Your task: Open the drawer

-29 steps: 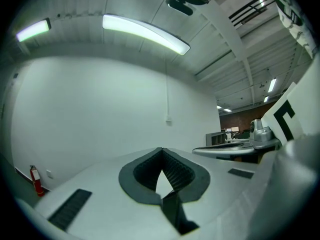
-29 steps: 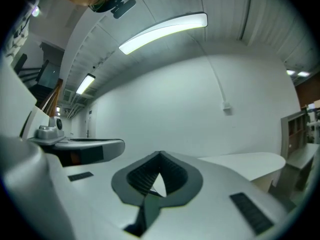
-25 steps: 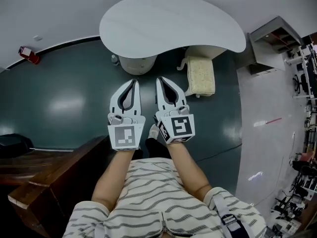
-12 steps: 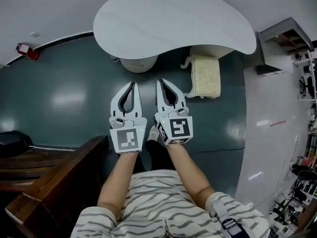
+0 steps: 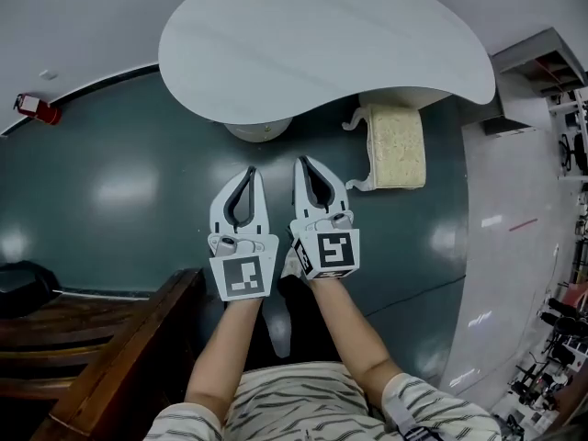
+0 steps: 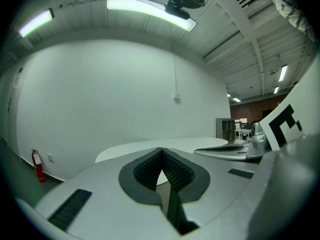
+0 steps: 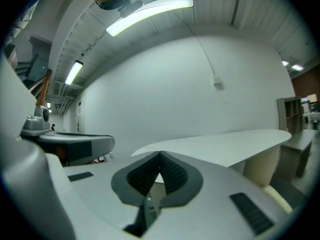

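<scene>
Left gripper (image 5: 249,171): jaws together, empty.
Right gripper (image 5: 306,162): jaws together, empty, alongside; we judge this a ready pose.
Drawer: unseen.

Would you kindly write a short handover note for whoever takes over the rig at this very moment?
Left hand-held gripper: shut, empty, held beside the right one above the dark floor.
Right hand-held gripper: shut, empty.
Things: the white table lies just ahead, with a cream stool under its right end. Dark wooden furniture is at the person's lower left. No drawer can be made out in any view.
Done: nothing; no drawer has been touched.
Left: find the drawer, open a gripper, grip the drawer and pull it out.
</scene>
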### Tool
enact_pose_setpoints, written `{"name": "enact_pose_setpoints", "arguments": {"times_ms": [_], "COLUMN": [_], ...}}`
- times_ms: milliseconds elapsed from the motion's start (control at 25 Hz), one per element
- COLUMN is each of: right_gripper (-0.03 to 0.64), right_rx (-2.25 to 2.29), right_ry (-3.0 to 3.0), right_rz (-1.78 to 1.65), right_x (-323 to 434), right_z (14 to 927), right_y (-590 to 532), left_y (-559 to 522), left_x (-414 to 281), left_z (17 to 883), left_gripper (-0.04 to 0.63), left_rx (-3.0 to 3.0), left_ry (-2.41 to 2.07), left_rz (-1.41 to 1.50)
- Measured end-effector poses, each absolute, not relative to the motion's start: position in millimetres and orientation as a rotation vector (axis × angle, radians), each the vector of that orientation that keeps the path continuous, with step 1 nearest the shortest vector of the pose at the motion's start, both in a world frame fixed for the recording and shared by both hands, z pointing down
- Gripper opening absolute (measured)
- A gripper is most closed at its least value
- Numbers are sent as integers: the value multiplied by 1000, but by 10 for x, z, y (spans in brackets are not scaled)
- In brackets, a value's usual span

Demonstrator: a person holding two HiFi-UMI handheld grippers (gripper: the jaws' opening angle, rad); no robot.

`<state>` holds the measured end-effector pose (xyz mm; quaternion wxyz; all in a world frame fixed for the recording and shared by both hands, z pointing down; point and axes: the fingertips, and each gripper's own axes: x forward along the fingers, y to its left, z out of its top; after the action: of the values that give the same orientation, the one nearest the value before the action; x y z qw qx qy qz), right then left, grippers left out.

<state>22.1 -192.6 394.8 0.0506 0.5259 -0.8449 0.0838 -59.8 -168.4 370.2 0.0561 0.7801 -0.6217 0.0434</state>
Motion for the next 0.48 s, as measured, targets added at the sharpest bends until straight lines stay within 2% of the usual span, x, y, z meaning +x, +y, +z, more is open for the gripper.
{"name": "enact_pose_setpoints", "arguments": {"times_ms": [480], "right_gripper": [8], "right_rx": [1614], "right_ry": [-2525], "right_rz": [278], "right_x": [160], "right_z": [4962], "right_y": [-2242], "left_y": [-1944], "left_x": [-594], "left_z": [4671], "left_gripper": [5], "left_rx": [2364], "left_ry": [-1842], "left_rz": [167]}}
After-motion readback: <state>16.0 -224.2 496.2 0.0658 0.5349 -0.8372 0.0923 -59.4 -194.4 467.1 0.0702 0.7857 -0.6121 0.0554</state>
